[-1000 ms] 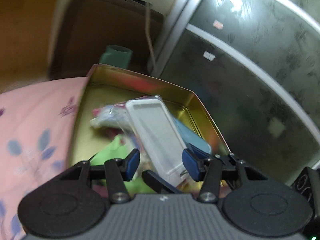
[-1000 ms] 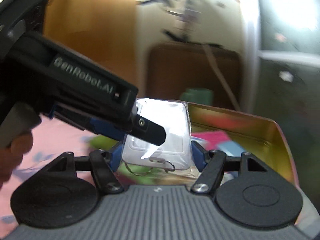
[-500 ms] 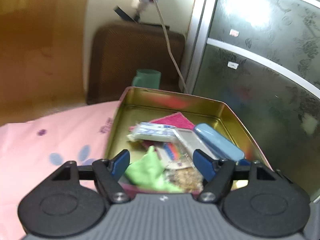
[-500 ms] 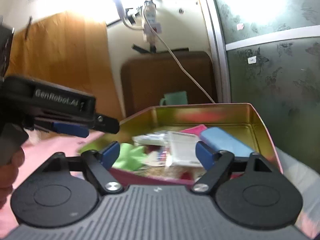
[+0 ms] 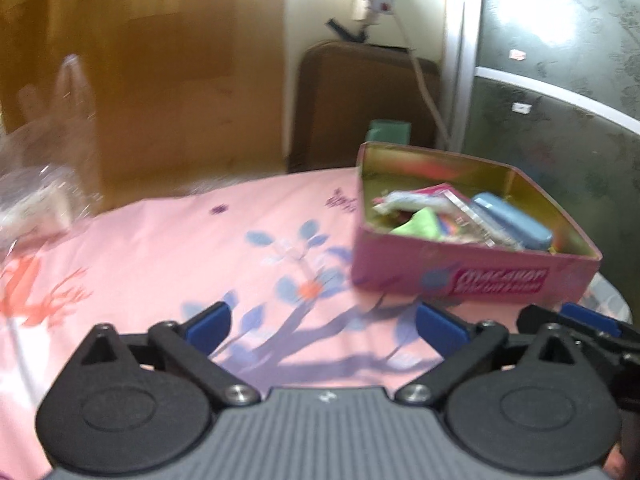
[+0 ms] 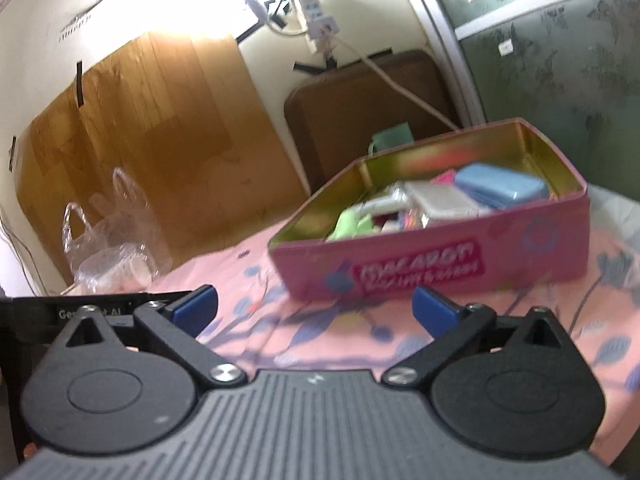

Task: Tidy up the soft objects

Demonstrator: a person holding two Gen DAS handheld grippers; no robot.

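A pink tin box (image 5: 476, 276) with a gold inside stands on the pink flowered cloth (image 5: 200, 248). It holds a green soft piece (image 5: 420, 224), a blue case (image 5: 516, 224), a clear packet (image 6: 444, 200) and other small items. It also shows in the right wrist view (image 6: 420, 268). My left gripper (image 5: 324, 326) is open and empty, low over the cloth, short of the box. My right gripper (image 6: 314, 310) is open and empty in front of the box. The right gripper's fingers (image 5: 580, 316) show at the right edge of the left wrist view.
A clear plastic bag (image 6: 108, 248) lies at the far left of the cloth. Behind the table are a wooden board (image 6: 140, 140), a brown chair back (image 6: 360, 120), a green cup (image 5: 390, 132) and a dark glass door (image 5: 560, 100).
Both grippers let go of the clear packet in the box, opened, and pulled back and down away from the box. The packet now lies inside the tin.
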